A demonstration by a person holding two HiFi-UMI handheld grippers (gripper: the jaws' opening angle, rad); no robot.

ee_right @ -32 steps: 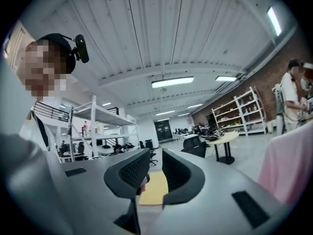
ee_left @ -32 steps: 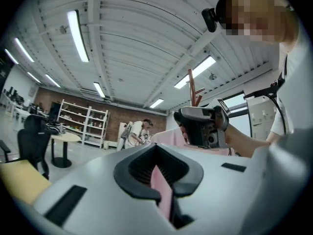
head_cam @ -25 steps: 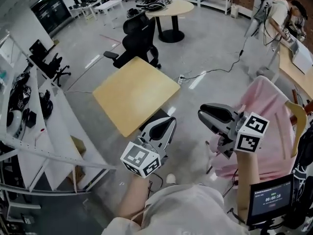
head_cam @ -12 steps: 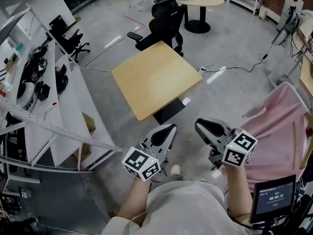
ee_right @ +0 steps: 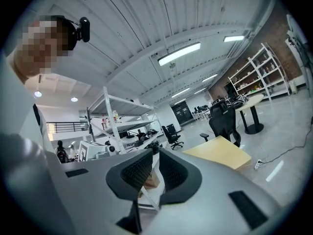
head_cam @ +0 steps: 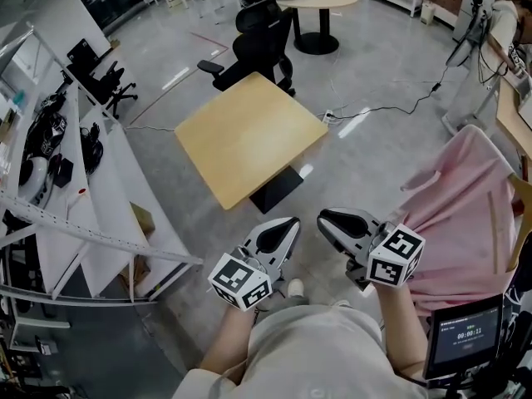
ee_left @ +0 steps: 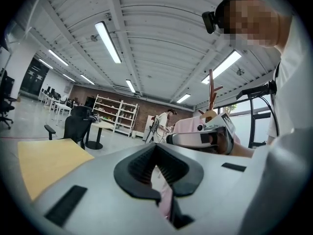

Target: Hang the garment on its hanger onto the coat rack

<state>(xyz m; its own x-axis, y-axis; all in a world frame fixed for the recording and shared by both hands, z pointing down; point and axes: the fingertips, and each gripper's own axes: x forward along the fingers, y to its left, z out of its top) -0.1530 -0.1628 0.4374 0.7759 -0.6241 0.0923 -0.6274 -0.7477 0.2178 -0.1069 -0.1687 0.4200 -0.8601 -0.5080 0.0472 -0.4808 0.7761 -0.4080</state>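
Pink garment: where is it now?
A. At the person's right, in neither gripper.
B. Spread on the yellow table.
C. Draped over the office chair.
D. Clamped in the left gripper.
A: the pink garment hangs beyond the right gripper, which is empty, as is the left gripper.

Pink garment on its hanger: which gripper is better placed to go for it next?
Right, probably. The pink garment hangs at the person's right, and the right gripper is nearer, open and empty. The left gripper, also open, would have to cross over.

A wooden table [head_cam: 249, 135] stands near a black office chair [head_cam: 249, 44] and white shelving [head_cam: 112, 198] bearing, perhaps, helmets [head_cam: 46, 135].
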